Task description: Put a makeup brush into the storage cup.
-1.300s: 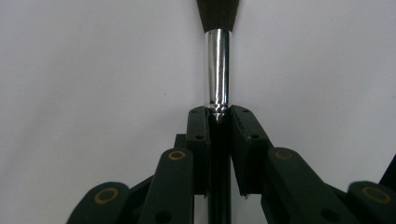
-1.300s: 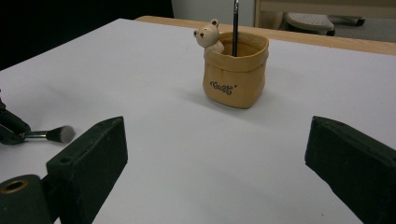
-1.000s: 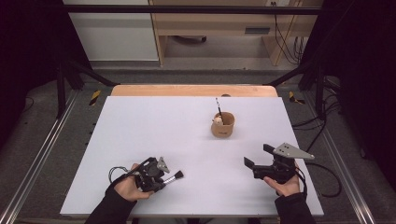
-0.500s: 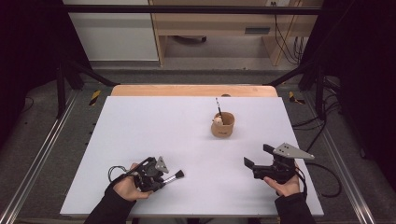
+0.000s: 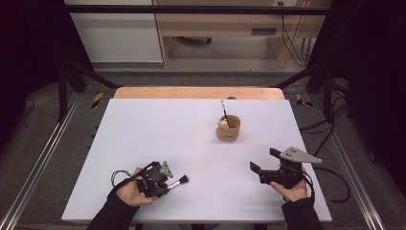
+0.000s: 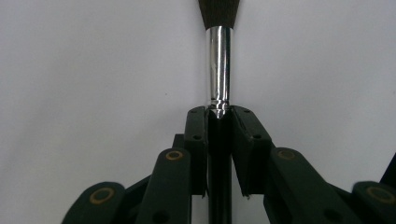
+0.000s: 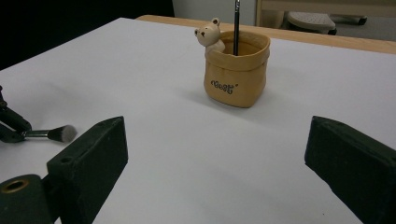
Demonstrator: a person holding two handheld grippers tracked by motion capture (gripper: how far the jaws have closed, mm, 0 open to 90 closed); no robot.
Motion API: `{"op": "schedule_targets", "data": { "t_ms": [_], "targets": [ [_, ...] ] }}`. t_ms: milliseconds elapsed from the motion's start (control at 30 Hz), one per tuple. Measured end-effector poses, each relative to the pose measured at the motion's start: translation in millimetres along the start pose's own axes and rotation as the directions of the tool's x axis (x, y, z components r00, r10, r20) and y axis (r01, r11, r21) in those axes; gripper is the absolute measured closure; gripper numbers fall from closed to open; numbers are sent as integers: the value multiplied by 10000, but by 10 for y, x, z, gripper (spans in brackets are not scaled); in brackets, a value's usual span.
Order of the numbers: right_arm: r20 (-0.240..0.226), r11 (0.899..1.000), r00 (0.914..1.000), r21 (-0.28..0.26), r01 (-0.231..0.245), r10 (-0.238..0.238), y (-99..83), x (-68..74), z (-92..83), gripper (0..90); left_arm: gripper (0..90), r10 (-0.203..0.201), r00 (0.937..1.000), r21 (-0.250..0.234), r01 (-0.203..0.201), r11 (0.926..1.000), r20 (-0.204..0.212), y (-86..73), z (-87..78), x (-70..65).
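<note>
My left gripper sits low at the near-left part of the white table, held in my left hand, with its jaws pinching the makeup brush — in the left gripper view the pads press on both sides of the black handle just below the shiny metal ferrule. The jaws have eased a hair wider just now, yet the brush stays caught between them. The dark bristle head pokes out past the jaw tips, toward the middle of the table in the high view, and lies close over the white surface; I cannot tell whether the bristles touch it. My right gripper rests at the near-right part of the table in my right hand, grey three-cornered plate on top, jaws spread wide with nothing between them — the right gripper view shows bare table in the gap. Straight ahead of those jaws, well apart from them, stands the tan pouch-shaped cup, upright, with a small bear figure at its rim and dark lettering on its front. A thin dark stick stands inside the cup, rising above the rim. The cup sits right of the table's middle, nearer the far edge, well apart from the brush.
</note>
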State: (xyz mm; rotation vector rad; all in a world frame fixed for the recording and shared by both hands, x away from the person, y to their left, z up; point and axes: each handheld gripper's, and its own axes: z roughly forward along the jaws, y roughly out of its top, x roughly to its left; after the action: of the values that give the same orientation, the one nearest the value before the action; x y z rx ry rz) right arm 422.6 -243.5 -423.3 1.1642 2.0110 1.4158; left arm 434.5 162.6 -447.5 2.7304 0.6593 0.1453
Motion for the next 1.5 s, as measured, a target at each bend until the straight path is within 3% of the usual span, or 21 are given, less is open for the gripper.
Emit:
{"op": "schedule_targets", "data": {
  "t_ms": [367, 800, 1500],
  "targets": [
    [-23, 10000, 10000, -22, -21, 21, 9, 12, 5, 65, 781, 128, 9993, 515, -110, 9986, -352, 71, 19, -64],
    [-46, 10000, 10000, -16, 21, -21, 8, 16, 7, 65, 790, 271, 9990, 353, -259, 9990, -352, 52, 6, -56],
    [-50, 10000, 10000, -52, 1, -1, 10, 18, 1, 66, 792, -209, 9966, -880, 140, 9960, -791, 4, -179, -18]
  ]
}}
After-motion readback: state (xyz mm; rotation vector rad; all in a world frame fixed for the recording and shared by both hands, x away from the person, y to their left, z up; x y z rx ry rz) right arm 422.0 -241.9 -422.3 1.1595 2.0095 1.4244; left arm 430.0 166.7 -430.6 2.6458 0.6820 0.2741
